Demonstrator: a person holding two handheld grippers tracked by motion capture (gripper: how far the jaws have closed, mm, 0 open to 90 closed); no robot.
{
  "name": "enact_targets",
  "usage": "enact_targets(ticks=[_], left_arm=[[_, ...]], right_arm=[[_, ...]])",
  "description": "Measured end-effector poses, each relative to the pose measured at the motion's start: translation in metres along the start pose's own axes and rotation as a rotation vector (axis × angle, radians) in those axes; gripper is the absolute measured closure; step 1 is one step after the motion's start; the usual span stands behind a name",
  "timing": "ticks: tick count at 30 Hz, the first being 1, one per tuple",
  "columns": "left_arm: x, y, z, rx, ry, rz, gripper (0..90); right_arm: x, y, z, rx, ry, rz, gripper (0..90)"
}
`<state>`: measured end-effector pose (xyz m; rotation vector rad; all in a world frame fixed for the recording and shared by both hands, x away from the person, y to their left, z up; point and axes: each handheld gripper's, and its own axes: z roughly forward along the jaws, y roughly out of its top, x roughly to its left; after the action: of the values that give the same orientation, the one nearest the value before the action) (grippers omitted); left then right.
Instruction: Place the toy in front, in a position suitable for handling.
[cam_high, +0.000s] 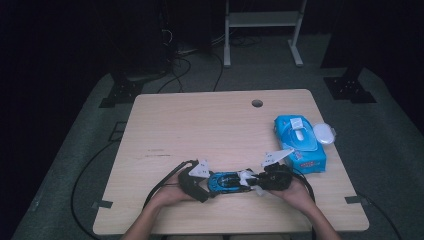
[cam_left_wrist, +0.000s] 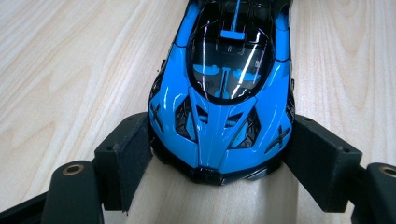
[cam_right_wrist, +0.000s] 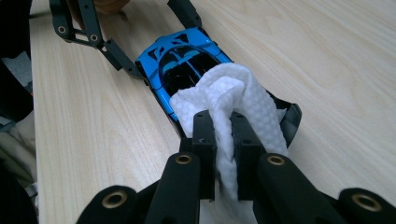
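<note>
From the high view I see the blue toy car (cam_high: 226, 181) lying near the front edge of the wooden table (cam_high: 200, 125), my left gripper (cam_high: 207, 189) at its one end and my right gripper (cam_high: 254, 183) at the other, with a blue wipes pack (cam_high: 299, 143) well apart toward the table's right edge. In the left gripper view my jaws clamp the car's (cam_left_wrist: 222, 98) nose from both sides, pads pressed to its flanks. In the right gripper view my jaws are pinched on a white wipe (cam_right_wrist: 229, 100) that lies on the car's (cam_right_wrist: 180, 58) near end, and the left gripper (cam_right_wrist: 126, 49) holds the far end.
</note>
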<state>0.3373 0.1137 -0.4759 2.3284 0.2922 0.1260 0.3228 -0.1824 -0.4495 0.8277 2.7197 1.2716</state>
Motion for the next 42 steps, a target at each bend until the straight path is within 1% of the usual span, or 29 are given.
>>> enact_targets(ticks=[2, 4, 6, 8, 11, 12, 16, 18, 19, 21, 23, 24, 27, 29, 31, 34, 38, 42], left_arm=[[0.003, 0.000, -0.003, -0.017, -0.020, -0.021, 23.1], [0.004, 0.000, -0.005, -0.037, -0.028, -0.040, 22.9], [0.005, 0.000, -0.006, -0.040, -0.030, -0.045, 22.7], [0.006, 0.000, -0.006, -0.038, -0.032, -0.051, 22.5], [0.008, -0.001, -0.006, -0.037, -0.045, -0.074, 21.7], [0.009, -0.001, -0.006, -0.041, -0.052, -0.087, 21.3], [0.014, -0.003, -0.009, -0.064, -0.069, -0.132, 20.9], [0.016, -0.004, -0.008, -0.075, -0.087, -0.157, 20.9], [0.018, -0.005, -0.007, -0.082, -0.103, -0.179, 20.6], [0.020, -0.005, -0.006, -0.093, -0.115, -0.205, 20.6], [0.022, -0.006, -0.007, -0.096, -0.116, -0.218, 21.7], [0.023, -0.006, -0.007, -0.102, -0.114, -0.234, 21.9], [0.026, -0.008, -0.006, -0.099, -0.131, -0.258, 22.0], [0.029, -0.009, -0.006, -0.102, -0.144, -0.282, 21.6], [0.029, -0.009, -0.005, -0.101, -0.149, -0.294, 21.6], [0.029, -0.009, -0.005, -0.094, -0.145, -0.292, 21.6], [0.029, -0.008, -0.005, -0.089, -0.150, -0.306, 21.7], [0.030, -0.008, -0.004, -0.088, -0.153, -0.313, 22.1]], right_arm=[[0.001, 0.001, 0.001, 0.014, -0.009, -0.019, 82.3], [0.003, 0.003, 0.002, 0.032, -0.020, -0.040, 82.3], [0.004, 0.005, 0.003, 0.044, -0.026, -0.055, 82.3], [0.005, 0.005, 0.003, 0.046, -0.033, -0.059, 82.3], [0.006, 0.004, 0.003, 0.041, -0.037, -0.066, 82.3], [0.006, 0.003, 0.003, 0.036, -0.037, -0.059, 82.4], [0.006, 0.001, 0.003, 0.024, -0.040, -0.062, 82.4], [0.007, 0.000, 0.003, 0.022, -0.044, -0.073, 82.4], [0.008, 0.000, 0.003, 0.023, -0.046, -0.077, 82.5], [0.008, -0.001, 0.003, 0.019, -0.051, -0.085, 82.5], [0.009, -0.001, 0.003, 0.016, -0.056, -0.092, 82.5], [0.010, -0.002, 0.003, 0.012, -0.059, -0.098, 82.5], [0.010, -0.004, 0.003, -0.001, -0.061, -0.104, 82.7], [0.011, -0.005, 0.003, -0.007, -0.065, -0.112, 82.8], [0.011, -0.006, 0.003, -0.013, -0.069, -0.120, 82.9], [0.013, -0.007, 0.003, -0.016, -0.076, -0.135, 83.2], [0.015, -0.008, 0.002, -0.017, -0.082, -0.162, 83.6], [0.016, -0.010, 0.002, -0.026, -0.081, -0.175, 84.0]])
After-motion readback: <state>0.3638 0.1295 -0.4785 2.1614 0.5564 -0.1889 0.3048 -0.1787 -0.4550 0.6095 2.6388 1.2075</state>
